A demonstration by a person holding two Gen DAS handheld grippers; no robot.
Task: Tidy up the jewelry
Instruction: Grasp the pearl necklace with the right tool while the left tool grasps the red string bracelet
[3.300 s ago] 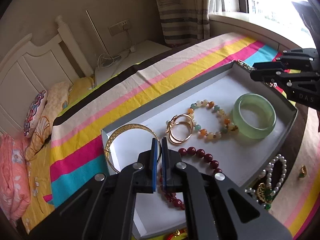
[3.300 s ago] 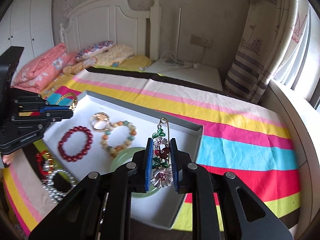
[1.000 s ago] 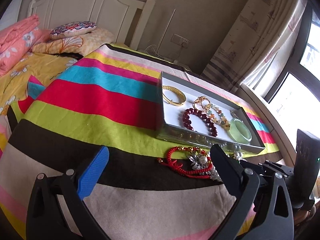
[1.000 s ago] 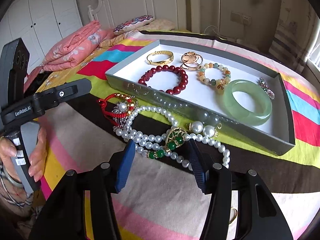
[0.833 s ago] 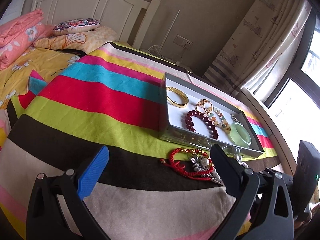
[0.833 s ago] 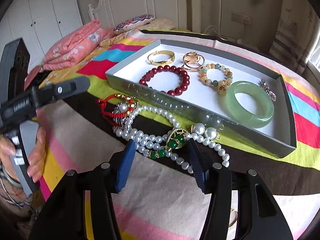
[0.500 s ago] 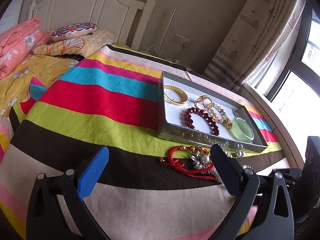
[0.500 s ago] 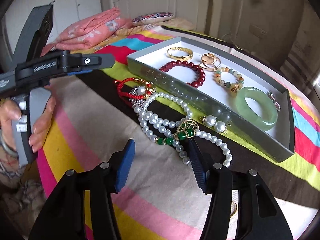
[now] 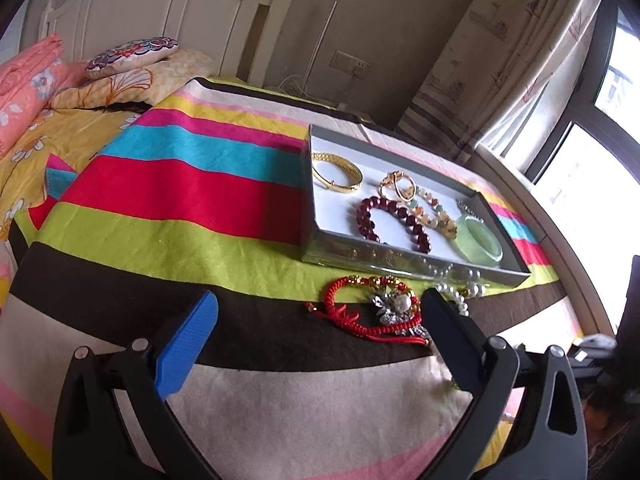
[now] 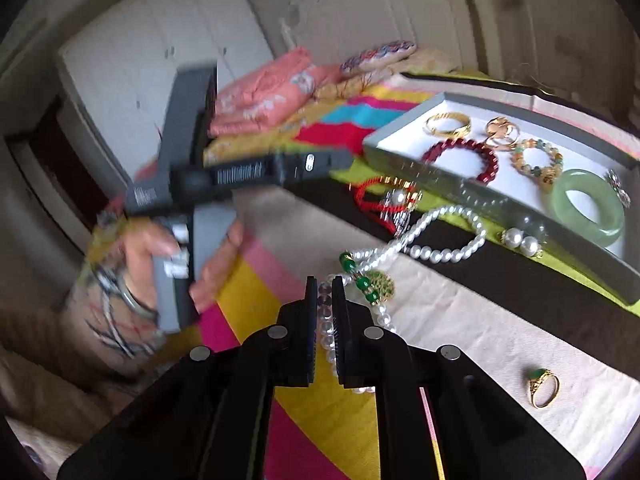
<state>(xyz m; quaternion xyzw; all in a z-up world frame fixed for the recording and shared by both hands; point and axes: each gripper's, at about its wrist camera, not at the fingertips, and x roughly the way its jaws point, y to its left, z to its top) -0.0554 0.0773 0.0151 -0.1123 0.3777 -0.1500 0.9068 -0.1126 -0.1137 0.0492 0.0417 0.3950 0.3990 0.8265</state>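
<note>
A grey tray on the striped bedspread holds a gold bangle, gold rings, a dark red bead bracelet, a pastel bead bracelet, a green jade bangle and a brooch. A red cord bracelet with a pearl brooch lies in front of the tray. My right gripper is shut on the pearl necklace, which has a green pendant. My left gripper is wide open and empty, held before the red bracelet.
A gold ring with a green stone lies on the bedspread at the right. The left hand-held gripper body is in the right wrist view. Pillows and a white headboard stand behind. A window is to the right.
My right gripper has closed on the pearl necklace and swung left, dragging the strand out. The left gripper stays open and has barely moved.
</note>
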